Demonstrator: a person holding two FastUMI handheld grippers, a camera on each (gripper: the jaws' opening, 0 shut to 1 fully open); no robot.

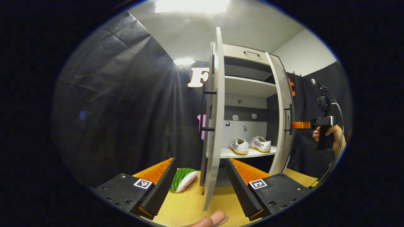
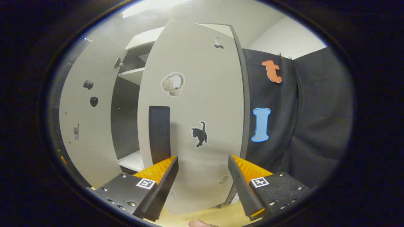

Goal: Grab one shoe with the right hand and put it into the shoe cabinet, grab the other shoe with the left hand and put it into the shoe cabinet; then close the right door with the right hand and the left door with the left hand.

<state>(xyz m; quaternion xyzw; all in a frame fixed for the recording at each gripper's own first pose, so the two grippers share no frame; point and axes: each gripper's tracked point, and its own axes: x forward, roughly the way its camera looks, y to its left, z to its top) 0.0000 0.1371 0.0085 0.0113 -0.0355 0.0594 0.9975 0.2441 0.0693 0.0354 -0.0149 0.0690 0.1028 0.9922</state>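
Left gripper view shows both shoes [image 1: 250,145] on the cabinet's lower shelf [image 1: 227,153], doors open. Left tool [image 1: 201,179] gapes at the left door [image 1: 214,126]; right tool [image 2: 203,176], jaws apart, faces the right door [image 2: 195,94]. Doors look stiff, light, hinged: push the flat panel near the handle [image 2: 159,132].

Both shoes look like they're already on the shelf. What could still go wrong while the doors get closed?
The left door stands edge-on between the open left gripper fingers, so it might get bumped or pinched rather than pushed. The right gripper sits close to the right door; a hard push could slam it. The shoes near the shelf's front edge might catch a door.
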